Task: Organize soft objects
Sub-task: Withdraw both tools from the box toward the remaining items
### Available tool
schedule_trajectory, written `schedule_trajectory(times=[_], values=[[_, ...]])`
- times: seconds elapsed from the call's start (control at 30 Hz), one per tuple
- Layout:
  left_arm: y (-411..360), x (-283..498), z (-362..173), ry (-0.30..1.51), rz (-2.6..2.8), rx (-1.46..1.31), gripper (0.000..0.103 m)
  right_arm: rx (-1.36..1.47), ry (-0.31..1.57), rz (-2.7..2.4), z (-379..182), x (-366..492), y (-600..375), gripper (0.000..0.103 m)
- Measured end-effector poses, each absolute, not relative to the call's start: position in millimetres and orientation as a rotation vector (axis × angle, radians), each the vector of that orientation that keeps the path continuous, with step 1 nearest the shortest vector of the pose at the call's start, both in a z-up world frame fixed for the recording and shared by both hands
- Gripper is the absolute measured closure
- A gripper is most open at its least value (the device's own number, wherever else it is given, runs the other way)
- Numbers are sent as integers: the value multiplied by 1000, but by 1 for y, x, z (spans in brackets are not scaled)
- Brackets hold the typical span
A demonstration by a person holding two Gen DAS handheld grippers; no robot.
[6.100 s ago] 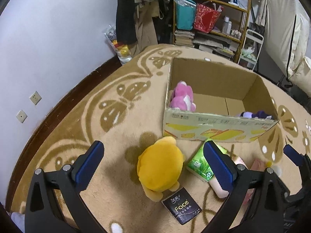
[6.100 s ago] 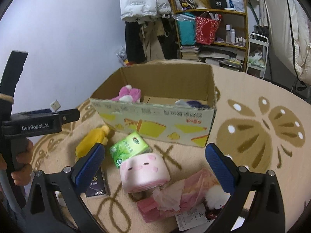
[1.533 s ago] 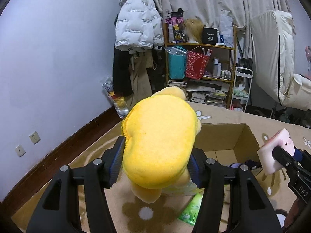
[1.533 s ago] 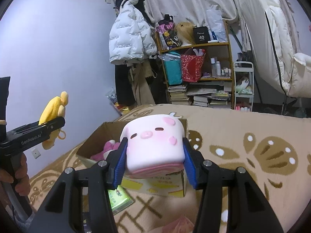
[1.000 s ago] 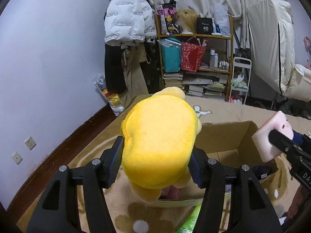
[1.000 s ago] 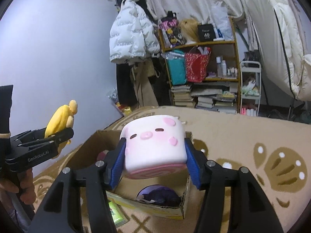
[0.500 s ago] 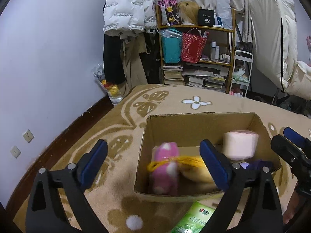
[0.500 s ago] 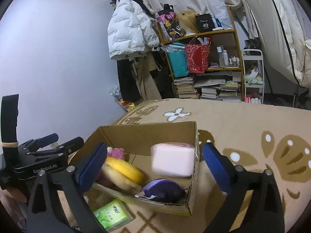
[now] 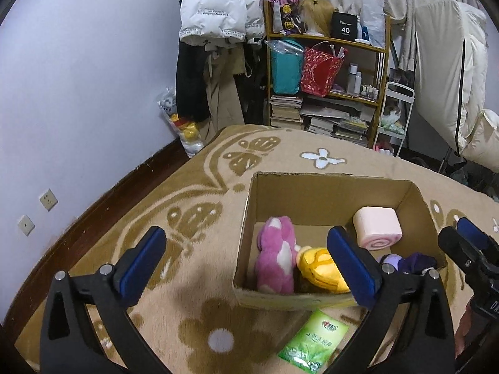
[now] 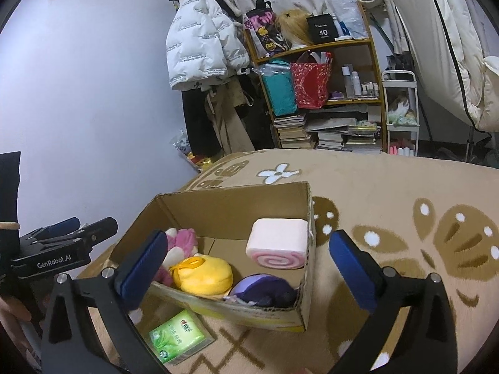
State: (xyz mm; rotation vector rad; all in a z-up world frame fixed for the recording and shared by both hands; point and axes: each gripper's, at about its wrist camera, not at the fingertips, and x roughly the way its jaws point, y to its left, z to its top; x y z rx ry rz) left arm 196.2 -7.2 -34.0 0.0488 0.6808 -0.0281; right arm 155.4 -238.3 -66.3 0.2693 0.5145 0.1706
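While both claws hang above the carpet, the scene reads as follows.

Left claw (image 9: 246, 261): fingers spread wide apart, nothing between them; it hovers over the near left part of the cardboard box (image 9: 330, 193).

Right claw (image 10: 246, 261): fingers likewise wide apart and holding nothing, poised over the near wall of the box.

Cardboard box: open-topped, standing on the patterned tan carpet (image 9: 174, 205).

Yellow plush (image 10: 202, 274): inside the box, near the front wall, touching the pink-and-white plush (image 9: 276, 258) on its left.

Pink roll-shaped plush (image 10: 277, 243): inside the box, leaning against the right-hand wall, its spiral end facing the right wrist camera.

Purple plush (image 10: 265, 291): inside the box at the near right corner, just beside the yellow plush; its shape is hard to make out, perhaps a folded soft toy.

Green tissue pack (image 10: 176, 336): on the carpet outside the box, just in front of its near wall.

Background: a wooden shelf (image 10: 318, 46) with bags and books, and a white puffer jacket (image 10: 202, 40) hanging beside it.
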Motion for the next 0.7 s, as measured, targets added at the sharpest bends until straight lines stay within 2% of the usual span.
schedule_trajectory(times=[0.7], values=[[7,133,-20,761,-19,24,1,257,497,141,-23,87,-244,0]])
